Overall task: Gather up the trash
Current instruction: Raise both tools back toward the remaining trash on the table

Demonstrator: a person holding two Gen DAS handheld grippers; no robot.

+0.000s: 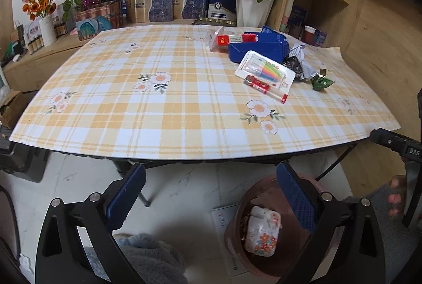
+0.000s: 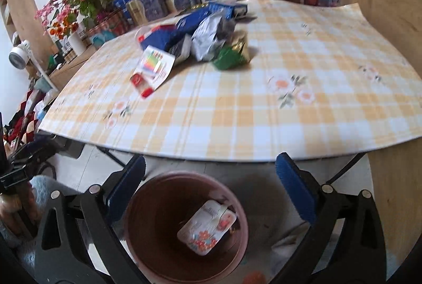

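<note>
Left wrist: left tongs (image 1: 211, 194) wide open, empty; right tongs (image 2: 210, 186) wide open, empty

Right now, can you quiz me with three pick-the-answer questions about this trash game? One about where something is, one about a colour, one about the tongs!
1. Where is the flowery white packet?
A. on the table
B. inside the bin
C. on the shelf

2. What colour is the crumpled wrapper at the near end of the pile?
A. green
B. purple
C. orange

3. How are the right tongs?
A. open and empty
B. gripping a box
C. shut tight

Answers: 1 B, the packet lies at the bottom of the brown bin. 2 A, it is shiny green. 3 A, the blue pads stand wide apart, nothing between.
</note>
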